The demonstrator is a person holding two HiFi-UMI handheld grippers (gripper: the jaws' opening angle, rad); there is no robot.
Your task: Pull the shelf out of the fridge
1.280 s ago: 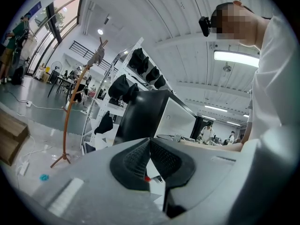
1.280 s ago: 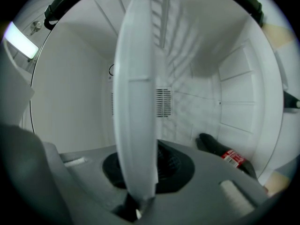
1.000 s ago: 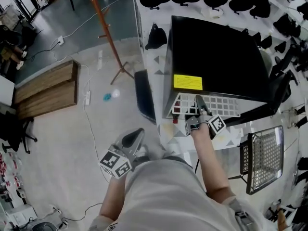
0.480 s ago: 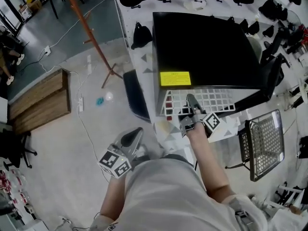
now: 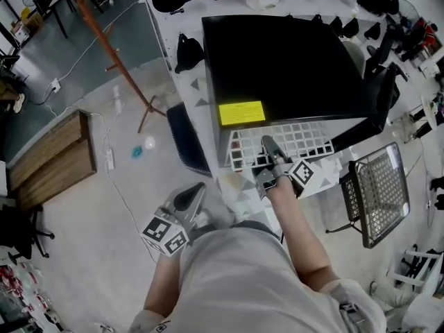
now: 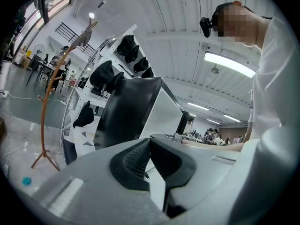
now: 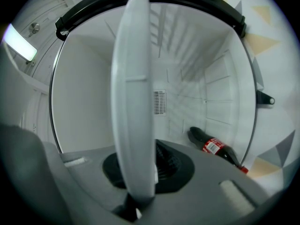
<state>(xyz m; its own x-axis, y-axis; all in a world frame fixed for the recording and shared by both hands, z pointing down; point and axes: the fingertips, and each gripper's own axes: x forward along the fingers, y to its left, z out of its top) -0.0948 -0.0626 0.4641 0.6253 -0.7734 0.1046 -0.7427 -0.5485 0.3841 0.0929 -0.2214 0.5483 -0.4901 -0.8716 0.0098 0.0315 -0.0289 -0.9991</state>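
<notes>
Clamping the white wire-grid shelf (image 5: 305, 139) by its front edge, the right tongs (image 5: 268, 145) are holding it partway out of the black box-shaped fridge (image 5: 277, 61). The left tongs (image 5: 193, 195) are hanging closed and empty.

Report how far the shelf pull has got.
Done: the fridge is open and the right tongs grip the front edge of the shelf. In hand: the shelf sticks partway out. Left: draw it fully clear. The left tongs hang idle, shut, empty.

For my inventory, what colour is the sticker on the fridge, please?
The sticker is yellow, seen best in the head view.
</notes>
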